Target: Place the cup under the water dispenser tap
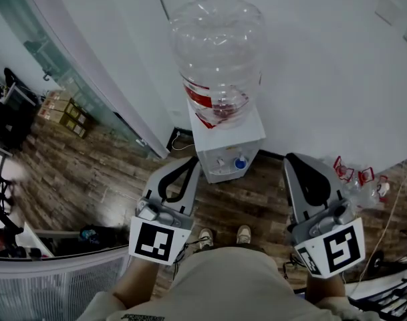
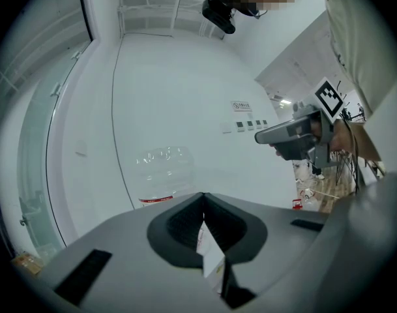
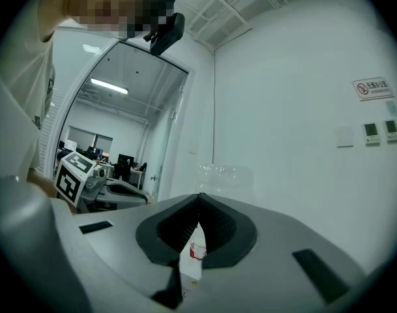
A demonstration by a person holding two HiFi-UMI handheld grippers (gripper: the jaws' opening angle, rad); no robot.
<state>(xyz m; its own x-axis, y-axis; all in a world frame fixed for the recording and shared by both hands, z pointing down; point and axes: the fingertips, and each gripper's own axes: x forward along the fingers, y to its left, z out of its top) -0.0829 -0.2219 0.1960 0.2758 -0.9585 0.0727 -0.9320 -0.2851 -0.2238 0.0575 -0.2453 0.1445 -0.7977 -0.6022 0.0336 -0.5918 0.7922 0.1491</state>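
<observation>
A white water dispenser (image 1: 224, 142) stands against the wall with a big clear bottle (image 1: 219, 49) on top. Its taps (image 1: 231, 162) face me, one of them blue. I see no cup in any view. My left gripper (image 1: 192, 161) is held level at the dispenser's left front, its jaws shut with nothing between them. My right gripper (image 1: 291, 158) is level at the dispenser's right, also shut and empty. In the left gripper view the closed tips (image 2: 203, 195) point at the bottle (image 2: 160, 173). The right gripper view shows its closed tips (image 3: 198, 195) below the bottle (image 3: 224, 177).
A glass partition (image 1: 69, 65) runs along the left, with cardboard boxes (image 1: 66, 112) behind it. Clear plastic items with red parts (image 1: 355, 177) and cables lie on the wood floor at the right. My shoes (image 1: 223, 236) stand just short of the dispenser.
</observation>
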